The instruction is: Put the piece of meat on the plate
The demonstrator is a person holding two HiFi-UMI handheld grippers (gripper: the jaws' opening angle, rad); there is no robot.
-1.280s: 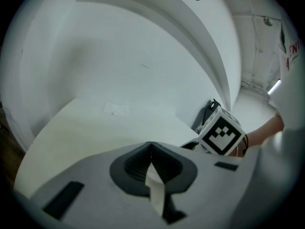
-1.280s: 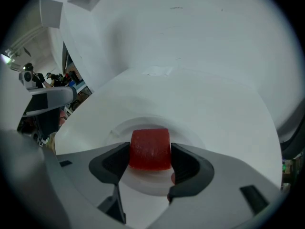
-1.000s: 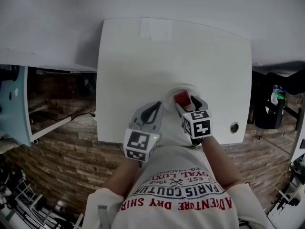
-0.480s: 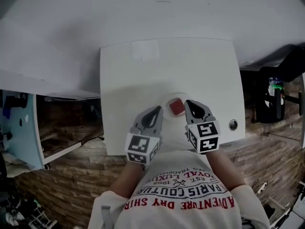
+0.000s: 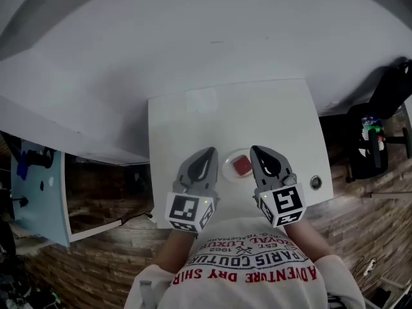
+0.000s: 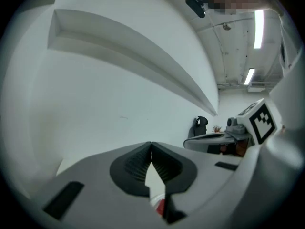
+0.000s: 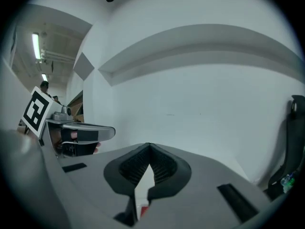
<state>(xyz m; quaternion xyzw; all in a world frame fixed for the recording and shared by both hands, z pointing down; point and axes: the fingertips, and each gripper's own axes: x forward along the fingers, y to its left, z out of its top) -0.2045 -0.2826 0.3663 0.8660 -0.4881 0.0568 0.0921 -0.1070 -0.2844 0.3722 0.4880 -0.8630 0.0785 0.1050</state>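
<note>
Off desk [image 5: 187,127] L edge: 1 pale-blue panel [image 5: 40,192], no readable print.
Far edge, L of centre: 1 pale rectangular patch [image 5: 201,100], blank as far as visible.

L tong [image 5: 209,152]: closed, tips meeting, nothing pinched. Over near edge, just L of plate [image 5: 227,170]. 1 marker cube [image 5: 188,212] at its rear, b/w square pattern, no letters. In L gripper view, only a red sliver visible through the gap below the tips.

Centre-R, close to near edge: 1 white plate w/ 1 red piece of meat [image 5: 242,165] lying on it. Sits between the 2 tongs in head view, touching neither.

R tong [image 5: 255,149]: also closed, pads together, empty. Just R of plate. 1 more marker cube [image 5: 284,204], same b/w type, so 2 cubes total.

Near R corner: 1 round grommet [image 5: 315,183].
Off R edge: dark chair-like item [image 5: 373,140] w/ sth green on it, too small to ID.

Bottom of head view: shirt [image 5: 248,282], print upside down. Red "ADVENTURE DRY SHIR", dark "PARIS COUTUR", both cut off at the ends. Smaller lines not legible.

Ceiling: 2 strip lights [image 6: 259,27] in L gripper view, 2 more lights [image 7: 35,45] in R gripper view.
</note>
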